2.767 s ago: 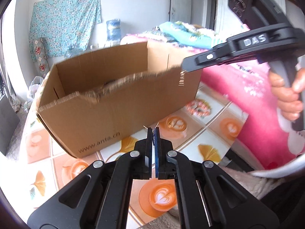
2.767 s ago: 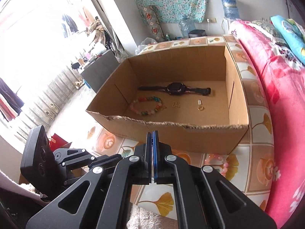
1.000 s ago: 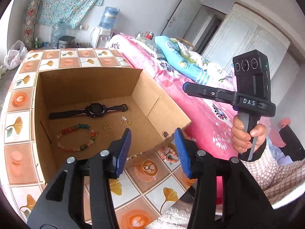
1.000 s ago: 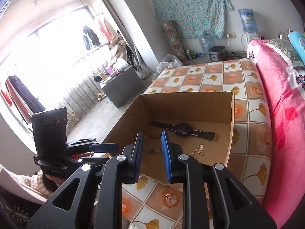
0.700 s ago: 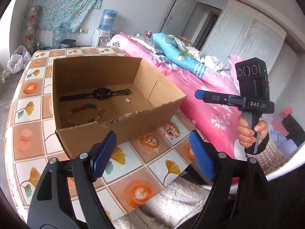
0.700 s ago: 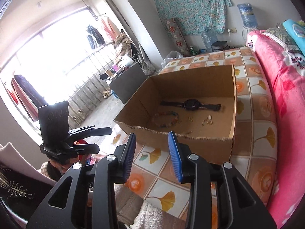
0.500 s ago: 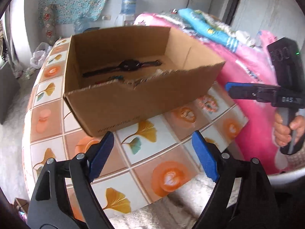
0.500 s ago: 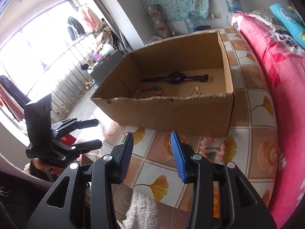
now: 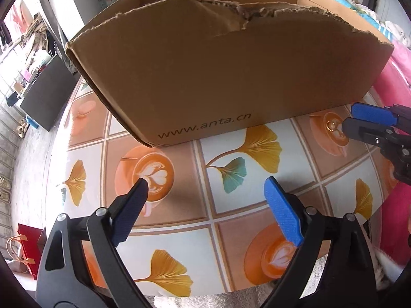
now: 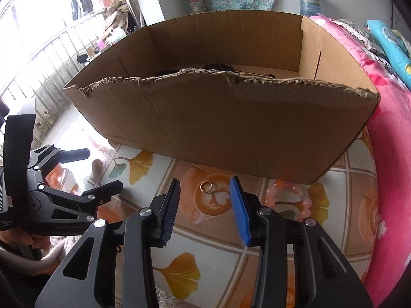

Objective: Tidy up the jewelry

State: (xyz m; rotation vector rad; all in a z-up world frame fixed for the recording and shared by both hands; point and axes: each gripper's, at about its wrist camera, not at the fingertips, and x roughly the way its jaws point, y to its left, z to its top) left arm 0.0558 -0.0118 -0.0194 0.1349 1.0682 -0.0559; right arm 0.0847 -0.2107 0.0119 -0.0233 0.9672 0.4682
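Small gold ring (image 10: pixel 206 186) — thin, plain, round

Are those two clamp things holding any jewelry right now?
No. The left tool and the right tool are both open and empty; the gold ring lies on the table just beyond the right tool's fingertips.

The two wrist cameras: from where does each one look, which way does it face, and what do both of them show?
Left wrist: sits low over the tiled table, faces the cardboard box front wall; own open left tool below, right tool entering at right.
Right wrist: sits low, slightly higher, faces the same wall; own open right tool around the gold ring, pink bead bracelet to the right, left tool at left.
Shared: box, table, ring, both tools.
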